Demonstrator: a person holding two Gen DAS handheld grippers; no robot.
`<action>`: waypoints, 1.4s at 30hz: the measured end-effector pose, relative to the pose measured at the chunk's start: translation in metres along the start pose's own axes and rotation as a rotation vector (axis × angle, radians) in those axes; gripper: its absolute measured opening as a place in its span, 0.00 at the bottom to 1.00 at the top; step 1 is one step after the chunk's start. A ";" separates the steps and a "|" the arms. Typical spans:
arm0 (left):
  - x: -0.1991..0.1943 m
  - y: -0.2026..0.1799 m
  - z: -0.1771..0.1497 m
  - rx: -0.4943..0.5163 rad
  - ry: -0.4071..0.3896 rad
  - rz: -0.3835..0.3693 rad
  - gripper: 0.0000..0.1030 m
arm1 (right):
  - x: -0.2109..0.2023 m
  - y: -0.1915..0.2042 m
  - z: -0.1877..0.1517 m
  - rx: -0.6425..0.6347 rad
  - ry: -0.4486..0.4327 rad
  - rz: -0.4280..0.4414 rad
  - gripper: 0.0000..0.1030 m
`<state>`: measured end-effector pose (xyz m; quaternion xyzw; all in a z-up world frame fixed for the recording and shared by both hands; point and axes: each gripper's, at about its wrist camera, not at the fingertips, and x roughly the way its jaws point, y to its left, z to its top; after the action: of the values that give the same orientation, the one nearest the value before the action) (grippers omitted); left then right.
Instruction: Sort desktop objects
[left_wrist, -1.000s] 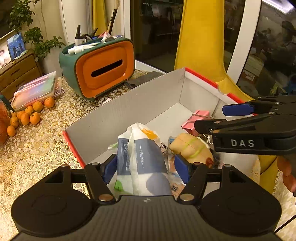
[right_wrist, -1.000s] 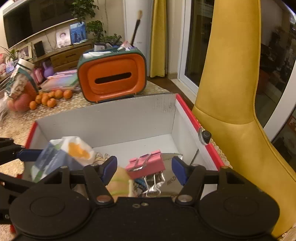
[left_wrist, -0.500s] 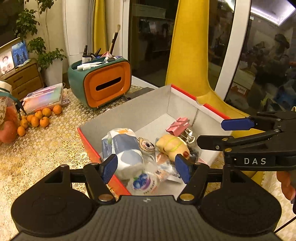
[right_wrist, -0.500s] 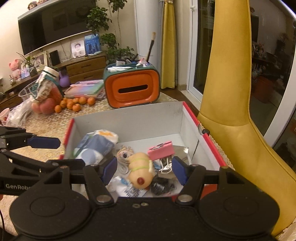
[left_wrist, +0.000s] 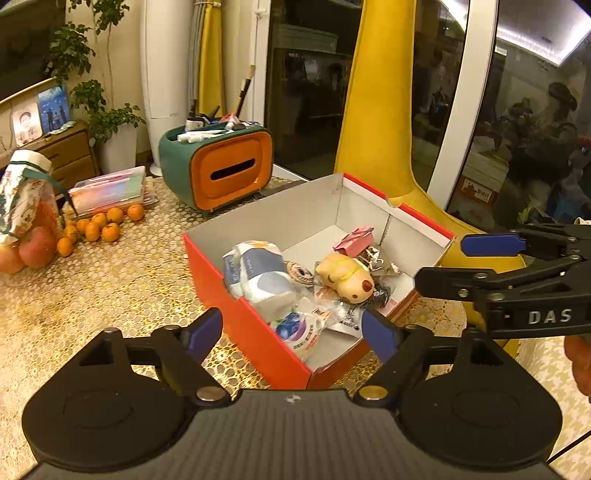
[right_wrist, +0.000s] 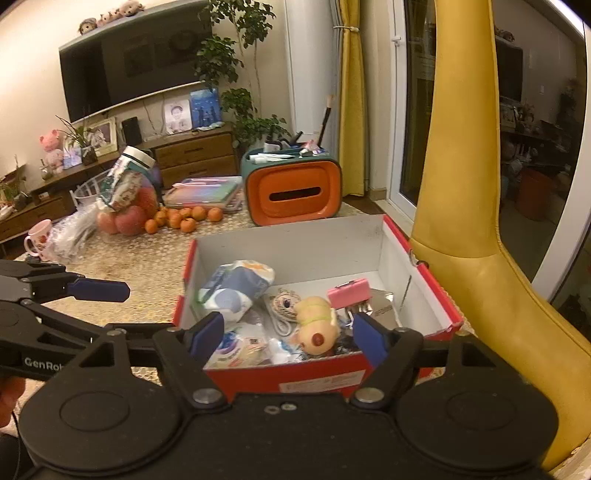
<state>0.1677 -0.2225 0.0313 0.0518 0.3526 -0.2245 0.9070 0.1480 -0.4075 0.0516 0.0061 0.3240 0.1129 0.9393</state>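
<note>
Both hand-held grippers hover above a red cardboard box with a white interior (right_wrist: 417, 275) on the gold-patterned surface (left_wrist: 110, 280). The left hand-held gripper (left_wrist: 291, 332) and right hand-held gripper (right_wrist: 286, 338) each stand spread wide, holding nothing. Inside the box lie a blue-and-white tissue packet (left_wrist: 258, 277), a tan plush toy with a red nose (right_wrist: 316, 325), a pink binder clip (right_wrist: 349, 293) and small wrapped packets. Collecting appears complete or between items. Any next move would mean locating a loose object on the surface; none lies near the box.
</note>
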 end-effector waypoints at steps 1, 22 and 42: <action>-0.003 0.001 -0.002 0.000 -0.003 0.002 0.81 | -0.003 0.001 -0.002 0.000 -0.004 0.003 0.75; -0.051 -0.008 -0.038 -0.011 -0.046 0.013 0.97 | -0.052 0.022 -0.042 0.025 -0.120 0.019 0.98; -0.055 -0.008 -0.062 -0.009 -0.009 -0.004 0.97 | -0.060 0.029 -0.066 0.071 -0.126 -0.036 0.99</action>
<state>0.0902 -0.1938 0.0222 0.0461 0.3496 -0.2248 0.9084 0.0557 -0.3964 0.0384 0.0407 0.2683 0.0838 0.9588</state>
